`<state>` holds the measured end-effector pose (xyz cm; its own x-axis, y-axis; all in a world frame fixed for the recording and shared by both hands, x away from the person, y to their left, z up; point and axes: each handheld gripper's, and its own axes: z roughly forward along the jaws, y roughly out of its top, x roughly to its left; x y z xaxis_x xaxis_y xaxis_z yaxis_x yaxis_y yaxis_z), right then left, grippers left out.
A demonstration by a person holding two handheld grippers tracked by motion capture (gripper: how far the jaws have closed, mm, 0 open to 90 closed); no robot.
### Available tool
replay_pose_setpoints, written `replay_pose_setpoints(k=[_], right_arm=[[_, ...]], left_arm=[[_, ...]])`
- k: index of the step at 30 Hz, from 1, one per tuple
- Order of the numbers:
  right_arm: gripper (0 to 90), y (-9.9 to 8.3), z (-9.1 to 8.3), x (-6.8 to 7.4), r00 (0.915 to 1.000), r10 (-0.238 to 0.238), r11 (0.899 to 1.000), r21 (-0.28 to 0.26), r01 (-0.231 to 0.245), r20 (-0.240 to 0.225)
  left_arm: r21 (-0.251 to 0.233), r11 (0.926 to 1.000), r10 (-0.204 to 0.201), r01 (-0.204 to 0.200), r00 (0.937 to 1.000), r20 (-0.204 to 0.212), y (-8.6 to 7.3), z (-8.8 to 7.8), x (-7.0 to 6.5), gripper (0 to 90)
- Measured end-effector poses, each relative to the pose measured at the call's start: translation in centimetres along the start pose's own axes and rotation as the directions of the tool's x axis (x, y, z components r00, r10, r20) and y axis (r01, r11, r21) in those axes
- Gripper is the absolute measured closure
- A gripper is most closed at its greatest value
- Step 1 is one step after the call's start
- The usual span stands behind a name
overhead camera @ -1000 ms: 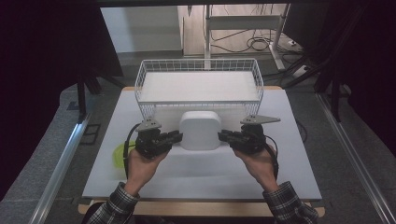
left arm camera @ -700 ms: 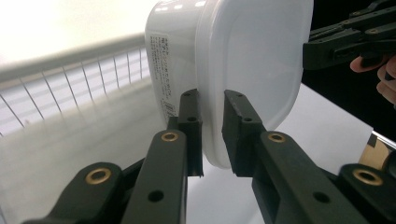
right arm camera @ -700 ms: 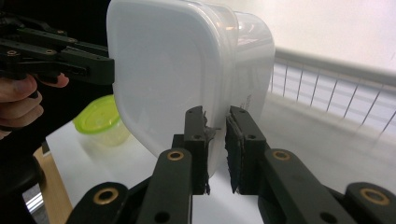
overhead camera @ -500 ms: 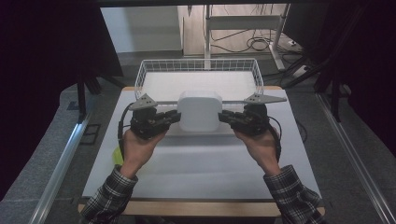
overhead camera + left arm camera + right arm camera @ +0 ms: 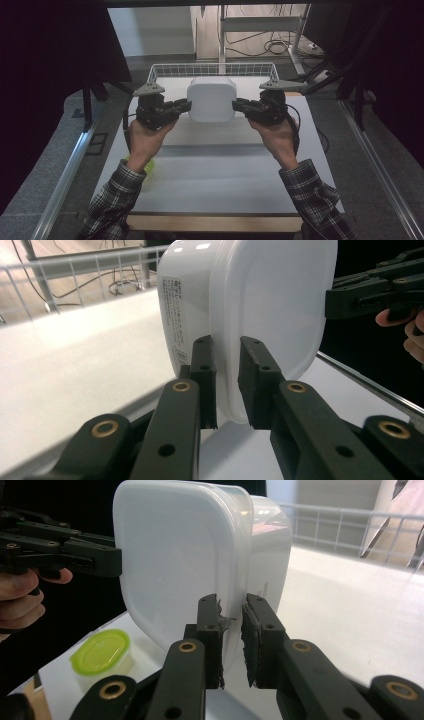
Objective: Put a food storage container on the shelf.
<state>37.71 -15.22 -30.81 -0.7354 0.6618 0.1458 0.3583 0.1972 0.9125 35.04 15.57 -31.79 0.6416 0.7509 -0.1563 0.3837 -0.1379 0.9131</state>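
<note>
Nearest, at 6 o'clock in the high view, two checked sleeves come in over the white table (image 5: 220, 185). A small tub with a green lid (image 5: 102, 654) sits on the table at about 8 o'clock, by the left arm. Farther up, the left claw (image 5: 184, 106) pinches the left rim of the white box (image 5: 211, 98), and the right claw (image 5: 239, 105) pinches its right rim. In the left gripper view the two black pads (image 5: 204, 371) press on the thin lip of the box lid, and the right gripper view shows the same kind of squeeze on the other side. The box hangs in the air between the two claws, near the middle of the high view, well above the table. A second ago it sat low on the table, just in front of the wire basket (image 5: 165, 71); now it has gone up and sits higher in the picture, hiding part of the basket at 12 o'clock. Both hands have lifted with it, and the claws have kept the same tight squeeze.
</note>
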Motion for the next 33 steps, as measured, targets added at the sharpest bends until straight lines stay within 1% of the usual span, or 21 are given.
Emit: replay_pose_setpoints(k=[4,7,9,14,19,20,23,27,28,29,30,33], right_arm=[[78.2,1.1,0.5,-0.6,0.9998,0.002,1.0,-0.014,-0.002,0.02],[78.1,1.5,0.7,-0.9,0.9996,0.006,1.0,-0.015,-0.005,0.027],[78.0,1.8,1.2,-1.5,0.9994,0.013,1.0,-0.015,-0.012,0.033],[77.8,1.9,1.7,-2.0,0.9991,0.025,1.0,-0.015,-0.025,0.035],[77.4,1.8,2.3,-2.6,0.9984,0.051,0.999,-0.005,-0.051,0.024],[75.5,1.7,2.5,-2.8,0.9977,0.065,0.998,-0.002,-0.065,0.019],[72.9,1.7,2.7,-2.9,0.9979,0.062,0.998,-0.006,-0.062,0.019],[70.1,1.8,3.0,-3.1,0.9978,0.063,0.998,-0.008,-0.063,0.021],[68.7,1.9,3.1,-3.0,0.998,0.059,0.998,-0.008,-0.058,0.023],[67.4,1.9,3.3,-3.0,0.9986,0.043,0.999,-0.009,-0.043,0.03],[67.4,1.9,3.3,-3.0,0.9986,0.043,0.999,-0.009,-0.043,0.03],[63.9,1.9,3.6,-2.9,0.999,0.021,1.0,-0.002,-0.021,0.04]], left_arm=[[-0.016,0.9997,-0.019,0.019,0.9997,0.013,0.7,0.7,0.8,78.3],[-0.024,0.9993,-0.029,0.03,0.9994,0.018,1.1,1.4,1.5,78.2],[-0.024,0.9992,-0.031,0.032,0.9993,0.018,1.2,1.8,1.8,77.9],[-0.025,0.9988,-0.041,0.042,0.999,0.017,1.2,2.6,2.5,77.3],[-0.028,0.9982,-0.053,0.054,0.9984,0.019,1.0,3.1,2.9,75.8],[-0.03,0.998,-0.056,0.056,0.9982,0.022,0.9,3.2,3.0,73.7],[-0.036,0.9974,-0.061,0.062,0.9975,0.035,1.0,3.4,3.1,71.5],[-0.037,0.9974,-0.061,0.063,0.9974,0.037,1.1,3.6,3.3,69.0],[-0.036,0.9974,-0.061,0.062,0.9974,0.039,1.1,3.6,3.3,67.8],[-0.037,0.9973,-0.062,0.063,0.9974,0.038,1.2,3.7,3.4,65.7],[-0.037,0.9974,-0.061,0.062,0.9974,0.037,1.2,3.7,3.4,65.7],[-0.033,0.9977,-0.057,0.058,0.9976,0.038,1.2,4.0,3.5,62.5]])
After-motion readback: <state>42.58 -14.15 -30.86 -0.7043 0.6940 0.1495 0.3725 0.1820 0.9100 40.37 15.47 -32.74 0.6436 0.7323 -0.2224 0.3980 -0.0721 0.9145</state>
